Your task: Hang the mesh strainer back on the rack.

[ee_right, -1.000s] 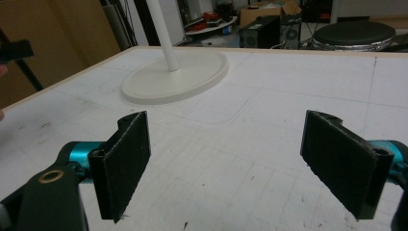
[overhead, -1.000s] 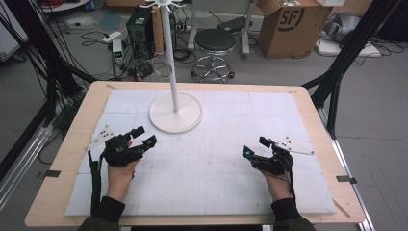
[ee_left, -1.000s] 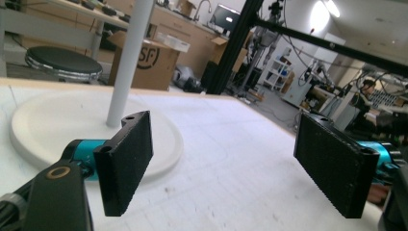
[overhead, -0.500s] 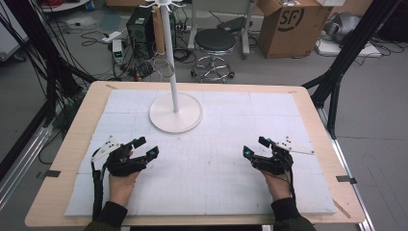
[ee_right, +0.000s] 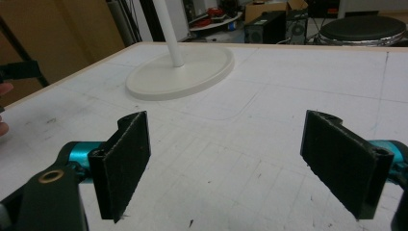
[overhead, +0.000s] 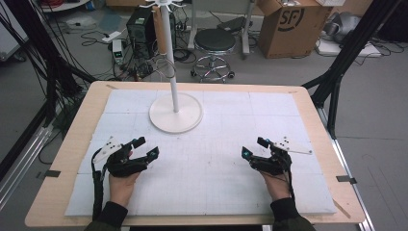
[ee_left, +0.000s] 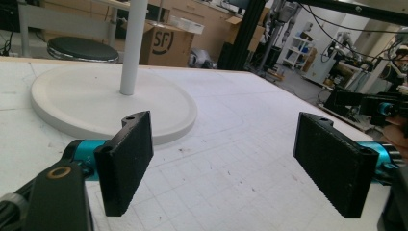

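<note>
left gripper (overhead: 146, 148): mine, jaws spread wide, holding nothing, resting on the bench mat (overhead: 211, 192) near-left of the white stand (overhead: 175, 111)
right gripper (overhead: 254, 147): jaws wide apart too, nothing held, near-right of the stand, well apart from it
stand: round base on the mat, pole upright, hooks up top
step: idle/ready pose, nothing reached for, I judge
next: likely bring either gripper toward the stand, jaws already wide enough

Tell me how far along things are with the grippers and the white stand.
Nothing looks done yet. The left hand-held gripper and right hand-held gripper rest on the white mat, jaws open and empty. The white stand sits untouched ahead of them. Any reaching or grasping is still left.
</note>
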A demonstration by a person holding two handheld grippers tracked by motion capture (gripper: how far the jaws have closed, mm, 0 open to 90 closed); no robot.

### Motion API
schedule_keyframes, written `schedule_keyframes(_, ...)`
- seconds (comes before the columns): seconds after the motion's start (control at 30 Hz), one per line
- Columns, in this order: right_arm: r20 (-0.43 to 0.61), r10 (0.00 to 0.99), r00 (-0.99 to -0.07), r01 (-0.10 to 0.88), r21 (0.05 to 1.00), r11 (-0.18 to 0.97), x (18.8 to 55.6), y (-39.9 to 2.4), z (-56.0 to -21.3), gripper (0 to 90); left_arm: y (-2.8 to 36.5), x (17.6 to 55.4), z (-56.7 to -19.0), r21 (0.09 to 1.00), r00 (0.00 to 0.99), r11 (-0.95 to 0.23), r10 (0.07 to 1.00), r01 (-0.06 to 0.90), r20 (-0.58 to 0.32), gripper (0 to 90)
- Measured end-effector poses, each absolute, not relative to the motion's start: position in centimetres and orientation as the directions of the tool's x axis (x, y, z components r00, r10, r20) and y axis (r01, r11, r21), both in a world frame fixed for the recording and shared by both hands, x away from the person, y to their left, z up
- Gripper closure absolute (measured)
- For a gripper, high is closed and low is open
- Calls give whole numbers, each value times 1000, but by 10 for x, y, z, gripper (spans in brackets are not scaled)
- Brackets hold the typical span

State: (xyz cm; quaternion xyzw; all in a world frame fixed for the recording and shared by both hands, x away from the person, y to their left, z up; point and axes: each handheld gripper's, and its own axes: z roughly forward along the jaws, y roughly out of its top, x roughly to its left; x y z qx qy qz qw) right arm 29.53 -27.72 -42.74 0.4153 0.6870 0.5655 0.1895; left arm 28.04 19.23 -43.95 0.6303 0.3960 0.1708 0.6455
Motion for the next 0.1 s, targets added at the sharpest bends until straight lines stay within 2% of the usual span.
schedule_keyframes(0.1, 209, 785, -584, 355, 935, 15, 295, -277, -427, 169, 193, 281, -440, 949, 628, 146, 720, 279, -295, 221)
